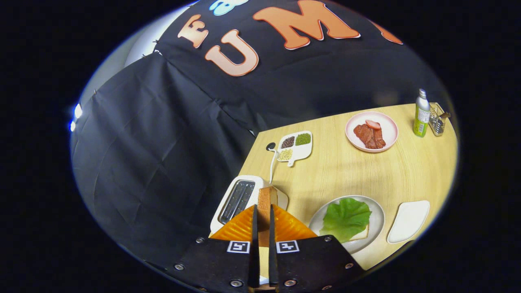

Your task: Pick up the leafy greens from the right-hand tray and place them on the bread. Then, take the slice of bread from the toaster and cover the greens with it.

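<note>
Gripper (263,219) fingers are clamping bread slice (267,203) edge-on, just beside toaster (238,199). Leafy greens (346,217) are lying on bread on plate (376,228).

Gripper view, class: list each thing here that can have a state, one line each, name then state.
gripper: shut on the bread slice
bread slice: upright on edge, clamped between the fingers, over the toaster
toaster: visible slot empty
leafy greens: lying on the bread on the grey plate
grey plate: holds bread and greens
white tray: empty
pink plate: holds meat
bottle: upright, capped
</note>
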### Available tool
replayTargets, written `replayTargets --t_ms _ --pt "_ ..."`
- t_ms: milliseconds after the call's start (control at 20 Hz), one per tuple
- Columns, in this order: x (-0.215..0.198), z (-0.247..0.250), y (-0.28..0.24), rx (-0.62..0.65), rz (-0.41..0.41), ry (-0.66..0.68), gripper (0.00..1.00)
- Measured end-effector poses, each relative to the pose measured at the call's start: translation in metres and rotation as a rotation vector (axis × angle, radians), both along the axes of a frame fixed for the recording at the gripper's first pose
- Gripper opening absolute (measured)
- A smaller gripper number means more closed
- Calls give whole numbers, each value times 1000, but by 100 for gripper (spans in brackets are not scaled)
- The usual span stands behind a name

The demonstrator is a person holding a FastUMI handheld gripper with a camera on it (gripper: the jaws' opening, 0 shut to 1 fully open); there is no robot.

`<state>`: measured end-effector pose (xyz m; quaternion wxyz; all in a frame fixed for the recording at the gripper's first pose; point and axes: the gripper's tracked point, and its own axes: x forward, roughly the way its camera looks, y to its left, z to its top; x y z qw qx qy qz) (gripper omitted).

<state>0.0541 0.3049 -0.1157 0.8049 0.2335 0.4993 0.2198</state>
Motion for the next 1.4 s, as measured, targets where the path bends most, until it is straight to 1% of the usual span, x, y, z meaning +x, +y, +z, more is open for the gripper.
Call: replayTargets --t_ms 350,900,1150,1250,1400 --pt "-19 -44 -35 6 -26 81 9" --pt "-44 -103 -68 13 -19 166 9" --pt "-46 -118 -85 8 -28 165 9" --pt "-47 -127 -95 -26 -27 154 9" --pt "-47 -135 -104 -38 -34 145 9"
